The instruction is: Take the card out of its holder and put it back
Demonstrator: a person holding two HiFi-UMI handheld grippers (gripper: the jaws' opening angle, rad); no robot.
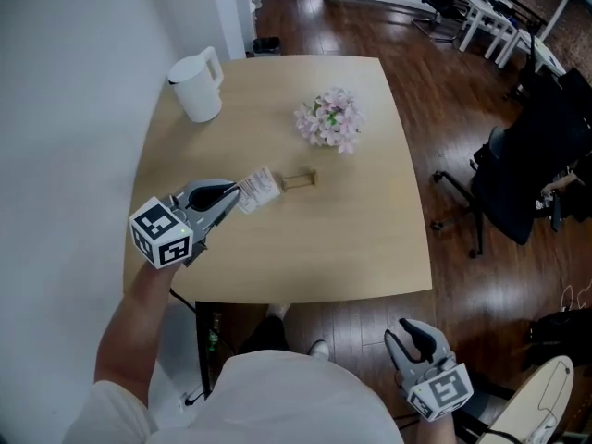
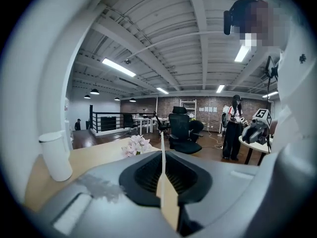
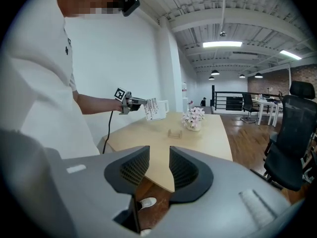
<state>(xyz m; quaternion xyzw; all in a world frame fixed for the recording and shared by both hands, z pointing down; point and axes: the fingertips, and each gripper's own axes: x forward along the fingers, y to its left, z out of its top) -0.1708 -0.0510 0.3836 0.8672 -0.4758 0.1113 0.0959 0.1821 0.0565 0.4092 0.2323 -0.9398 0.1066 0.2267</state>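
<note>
My left gripper [image 1: 233, 195] is shut on a white printed card [image 1: 258, 190], held in the air just left of the small wooden card holder [image 1: 299, 180] on the table. In the left gripper view the card [image 2: 163, 175] shows edge-on between the closed jaws. From the right gripper view the card [image 3: 152, 108] hangs above and left of the holder [image 3: 174, 133]. My right gripper [image 1: 413, 345] is low at the near right, off the table, open with nothing between its fingers [image 3: 159, 168].
A white pitcher [image 1: 198, 85] stands at the table's far left corner. A bunch of pink flowers [image 1: 329, 118] sits behind the holder. The wooden table [image 1: 370, 239] ends near me; a black office chair [image 1: 518, 174] stands to the right on the floor.
</note>
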